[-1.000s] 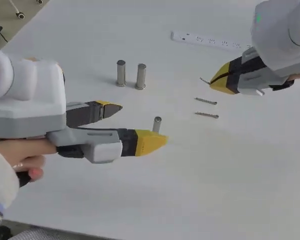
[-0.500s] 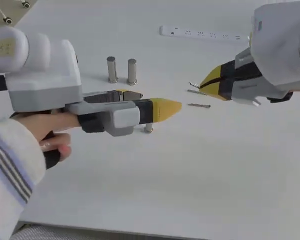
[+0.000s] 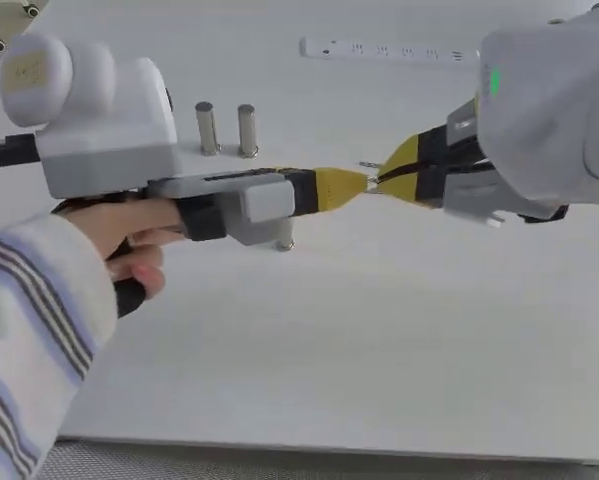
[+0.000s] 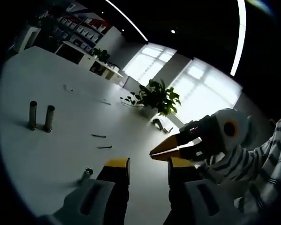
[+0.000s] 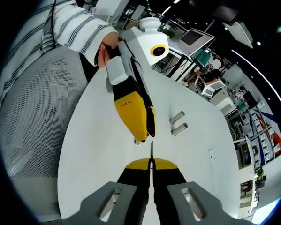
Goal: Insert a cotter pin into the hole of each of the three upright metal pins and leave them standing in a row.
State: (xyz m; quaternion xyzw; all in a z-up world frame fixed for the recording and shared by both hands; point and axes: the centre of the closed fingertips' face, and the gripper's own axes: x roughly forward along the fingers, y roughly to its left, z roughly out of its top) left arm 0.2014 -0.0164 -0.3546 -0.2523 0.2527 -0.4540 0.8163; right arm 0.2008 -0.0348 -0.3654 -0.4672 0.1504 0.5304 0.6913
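Note:
Two steel pins (image 3: 207,128) (image 3: 247,130) stand upright side by side at the back of the white table. A third, shorter-looking pin (image 3: 284,240) stands alone nearer me, just under the left gripper's body. My right gripper (image 5: 151,163) is shut on a thin cotter pin (image 5: 151,149) that sticks out past its yellow tips. My left gripper (image 4: 147,164) is open with nothing between its jaws. In the head view the left gripper (image 3: 349,186) and right gripper (image 3: 384,182) point at each other above the table, tips almost touching. Two loose cotter pins (image 4: 98,136) (image 4: 104,147) lie on the table.
A white power strip (image 3: 379,50) lies along the far edge of the table (image 3: 359,340). The table's near edge (image 3: 329,445) runs below my sleeve. A potted plant (image 4: 154,96) stands beyond the table.
The left gripper has swung right and risen above the lone pin. The right gripper has come left with the cotter pin, so the two tips now nearly meet.

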